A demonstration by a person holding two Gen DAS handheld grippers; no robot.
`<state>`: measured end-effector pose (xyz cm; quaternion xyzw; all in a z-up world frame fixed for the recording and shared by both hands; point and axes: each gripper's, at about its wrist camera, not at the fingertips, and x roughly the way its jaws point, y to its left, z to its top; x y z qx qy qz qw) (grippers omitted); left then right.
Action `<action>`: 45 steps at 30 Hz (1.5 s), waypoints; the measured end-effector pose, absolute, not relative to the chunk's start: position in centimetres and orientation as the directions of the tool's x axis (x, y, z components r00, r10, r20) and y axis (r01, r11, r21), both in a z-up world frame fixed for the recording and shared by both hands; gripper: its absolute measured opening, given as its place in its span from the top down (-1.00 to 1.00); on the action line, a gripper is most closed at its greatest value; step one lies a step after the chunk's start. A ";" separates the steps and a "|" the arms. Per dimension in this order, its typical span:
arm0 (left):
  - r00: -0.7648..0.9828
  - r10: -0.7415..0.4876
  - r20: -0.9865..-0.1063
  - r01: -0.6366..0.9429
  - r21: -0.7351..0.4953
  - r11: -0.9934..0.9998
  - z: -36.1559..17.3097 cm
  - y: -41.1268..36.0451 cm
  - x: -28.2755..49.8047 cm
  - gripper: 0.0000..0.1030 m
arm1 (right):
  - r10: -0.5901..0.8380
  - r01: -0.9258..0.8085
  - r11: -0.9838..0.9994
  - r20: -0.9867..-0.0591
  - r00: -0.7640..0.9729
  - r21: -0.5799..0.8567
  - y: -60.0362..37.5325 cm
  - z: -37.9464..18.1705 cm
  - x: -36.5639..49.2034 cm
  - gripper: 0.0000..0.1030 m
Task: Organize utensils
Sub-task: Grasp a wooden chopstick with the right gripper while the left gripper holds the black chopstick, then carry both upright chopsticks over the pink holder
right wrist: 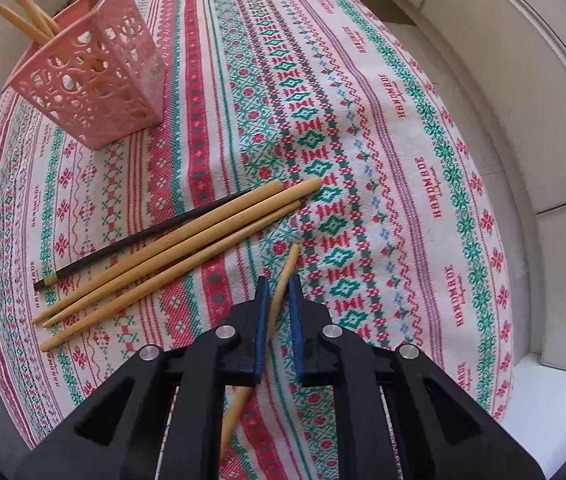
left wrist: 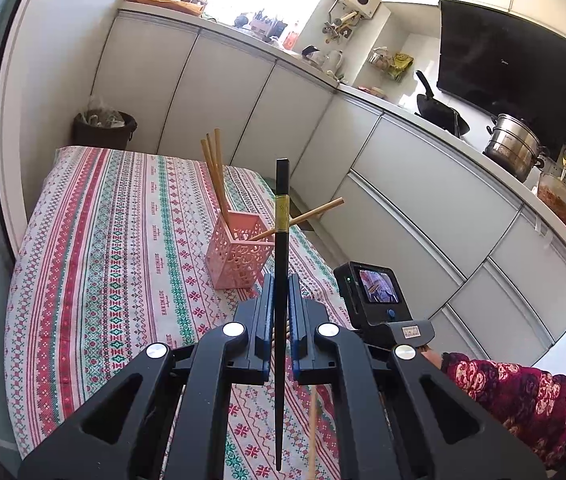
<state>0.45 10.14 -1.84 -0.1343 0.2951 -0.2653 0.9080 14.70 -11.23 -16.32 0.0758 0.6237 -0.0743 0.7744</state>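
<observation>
Both sets of jaws are clamped: left gripper [left wrist: 281, 300] on a black chopstick [left wrist: 281, 240], right gripper [right wrist: 279, 300] on a bamboo chopstick [right wrist: 285, 276].

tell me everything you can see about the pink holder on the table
The pink holder is a small square cup, plastic by its look, with openwork lattice walls of round and curled cutouts and a wider rim than base. It stands upright on the patterned tablecloth, near the table's far side. Several wooden chopsticks stand in it, leaning on the rim, one tilted far out to the side. Neither tool touches it; loose chopsticks lie apart from it on the cloth.
</observation>
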 end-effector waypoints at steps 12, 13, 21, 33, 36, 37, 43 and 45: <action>0.721 -0.561 -0.407 0.431 -0.370 0.823 -1.2 9.3 -1.2 0.88 | 0.002 0.054 0.997 -0.750 0.662 0.050 -11.4 -8.2 6.0 0.89; 0.726 -0.561 -0.398 0.435 -0.367 0.822 -1.2 9.0 -1.3 0.88 | 0.007 0.045 0.998 -0.725 0.689 0.052 -12.4 -7.6 6.1 0.89; 0.748 -0.577 -0.328 0.466 -0.360 0.808 0.1 7.0 -1.8 0.88 | 0.052 -0.010 0.997 -0.623 0.780 0.070 -13.4 -2.8 4.1 0.89; 0.814 -0.523 -0.252 0.407 -0.394 0.824 2.6 4.9 1.0 0.88 | 0.084 -0.016 0.992 -0.549 0.831 0.127 -16.0 1.0 4.7 0.89; 0.850 -0.477 -0.225 0.366 -0.399 0.841 3.2 4.2 3.4 0.88 | 0.085 -0.022 0.992 -0.538 0.838 0.123 -16.2 1.2 5.3 0.89; 0.859 -0.466 -0.214 0.356 -0.404 0.842 3.3 3.9 4.3 0.88 | 0.089 -0.023 0.992 -0.539 0.838 0.127 -16.3 1.1 5.6 0.89; 0.919 -0.355 -0.174 0.283 -0.340 0.897 3.2 1.5 9.8 0.88 | 0.108 -0.016 0.984 -0.529 0.842 0.176 -17.5 0.1 6.8 0.89; 0.926 -0.333 -0.177 0.265 -0.322 0.909 2.6 0.9 11.7 0.88 | 0.126 -0.025 0.981 -0.531 0.838 0.193 -17.7 0.4 7.4 0.89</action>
